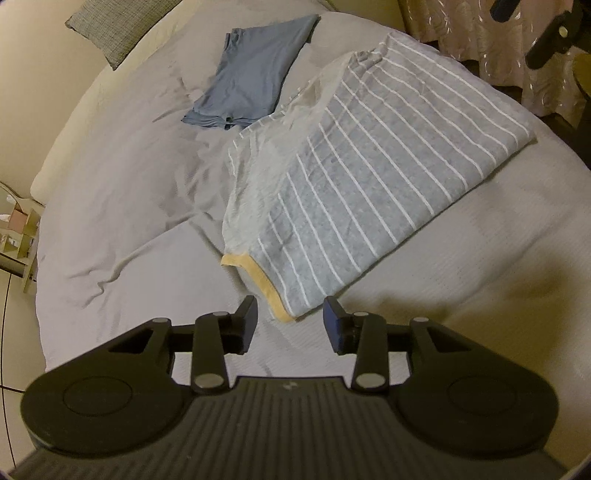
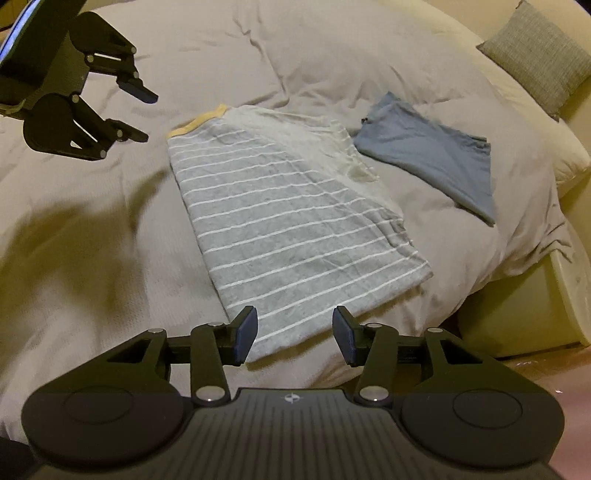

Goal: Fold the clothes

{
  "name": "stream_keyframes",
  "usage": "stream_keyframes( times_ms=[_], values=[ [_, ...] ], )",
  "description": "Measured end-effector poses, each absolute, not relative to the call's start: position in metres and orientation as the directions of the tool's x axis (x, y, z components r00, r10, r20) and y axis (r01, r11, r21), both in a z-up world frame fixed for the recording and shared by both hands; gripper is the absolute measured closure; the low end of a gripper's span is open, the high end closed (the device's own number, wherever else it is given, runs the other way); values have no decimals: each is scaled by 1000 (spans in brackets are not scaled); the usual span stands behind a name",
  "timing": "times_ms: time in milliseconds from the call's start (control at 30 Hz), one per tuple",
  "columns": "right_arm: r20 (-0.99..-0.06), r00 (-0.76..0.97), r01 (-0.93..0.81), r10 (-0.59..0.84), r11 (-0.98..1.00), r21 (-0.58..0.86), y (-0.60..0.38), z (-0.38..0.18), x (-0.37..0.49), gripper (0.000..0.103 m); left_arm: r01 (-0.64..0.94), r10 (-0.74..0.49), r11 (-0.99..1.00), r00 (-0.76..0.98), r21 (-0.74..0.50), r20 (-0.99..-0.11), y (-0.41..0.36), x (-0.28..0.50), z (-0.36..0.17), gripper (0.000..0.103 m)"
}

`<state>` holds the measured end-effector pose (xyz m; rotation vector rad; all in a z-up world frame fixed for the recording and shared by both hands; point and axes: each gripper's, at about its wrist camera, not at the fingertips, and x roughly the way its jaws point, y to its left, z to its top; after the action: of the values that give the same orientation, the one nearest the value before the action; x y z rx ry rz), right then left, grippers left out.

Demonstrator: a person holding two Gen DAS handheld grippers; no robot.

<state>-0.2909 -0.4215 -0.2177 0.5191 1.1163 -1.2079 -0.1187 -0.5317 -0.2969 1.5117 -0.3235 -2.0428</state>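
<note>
A grey shirt with thin white stripes and a yellow collar band (image 1: 362, 184) (image 2: 284, 225) lies folded lengthwise on the bed. My left gripper (image 1: 290, 325) hovers open just short of its yellow-edged end, nothing between the fingers. From the opposite end, my right gripper (image 2: 293, 334) is open above the shirt's hem corner, holding nothing. The left gripper (image 2: 142, 110) also shows in the right wrist view, open in the air at upper left. A folded blue garment (image 1: 255, 74) (image 2: 436, 151) lies beyond the shirt.
The bed is covered by a rumpled light grey duvet (image 1: 129, 192) (image 2: 92, 258). A grey cushion (image 1: 114, 26) (image 2: 539, 51) sits at the head. A small shelf unit (image 1: 20, 236) stands off the left side. Patterned curtains (image 1: 480, 33) hang behind. The bed's edge (image 2: 524, 295) drops off at right.
</note>
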Motion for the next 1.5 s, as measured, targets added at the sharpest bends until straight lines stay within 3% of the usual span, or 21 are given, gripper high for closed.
stream_keyframes(
  times_ms=[300, 433, 567, 767, 967, 1067, 1167, 1233, 1267, 1367, 1400, 1500],
  values=[
    [-887, -57, 926, -459, 307, -219, -427, -221, -282, 56, 272, -539, -833, -201, 482, -818, -542, -122, -314, 68],
    [-901, -61, 913, -429, 341, -225, -428, -234, -278, 52, 246, -532, -840, -197, 484, -823, -542, -119, -328, 62],
    [-912, -74, 893, -404, 380, -240, -427, -254, -271, 48, 60, -552, -830, -220, 554, -804, -523, -116, -355, 61],
    [-914, -129, 842, -384, 444, -305, -422, -289, -253, 48, -230, -626, -676, -323, 700, -710, -504, -109, -401, 50],
    [-878, -171, 756, -447, 512, -408, -421, -322, -234, 49, -272, -658, -590, -385, 760, -648, -528, -112, -424, 48],
    [-847, -190, 714, -496, 522, -466, -427, -334, -228, 51, -258, -675, -572, -392, 778, -626, -540, -113, -427, 55],
    [-825, -200, 681, -529, 531, -505, -434, -345, -225, 52, -249, -685, -569, -385, 784, -619, -548, -115, -431, 69],
    [-805, -208, 655, -555, 532, -537, -437, -351, -225, 65, -252, -680, -579, -376, 776, -629, -550, -116, -431, 85],
    [-798, -208, 647, -565, 532, -546, -437, -351, -227, 69, -253, -675, -591, -365, 766, -641, -550, -117, -431, 89],
    [-793, -201, 624, -575, 549, -556, -438, -348, -237, 96, -232, -663, -627, -342, 743, -666, -553, -121, -422, 98],
    [-798, -192, 619, -571, 560, -550, -439, -345, -242, 101, -225, -658, -639, -335, 735, -674, -554, -122, -419, 99],
    [-806, -164, 616, -569, 579, -534, -446, -323, -254, 102, -192, -656, -661, -324, 726, -682, -556, -127, -397, 100]
  ],
)
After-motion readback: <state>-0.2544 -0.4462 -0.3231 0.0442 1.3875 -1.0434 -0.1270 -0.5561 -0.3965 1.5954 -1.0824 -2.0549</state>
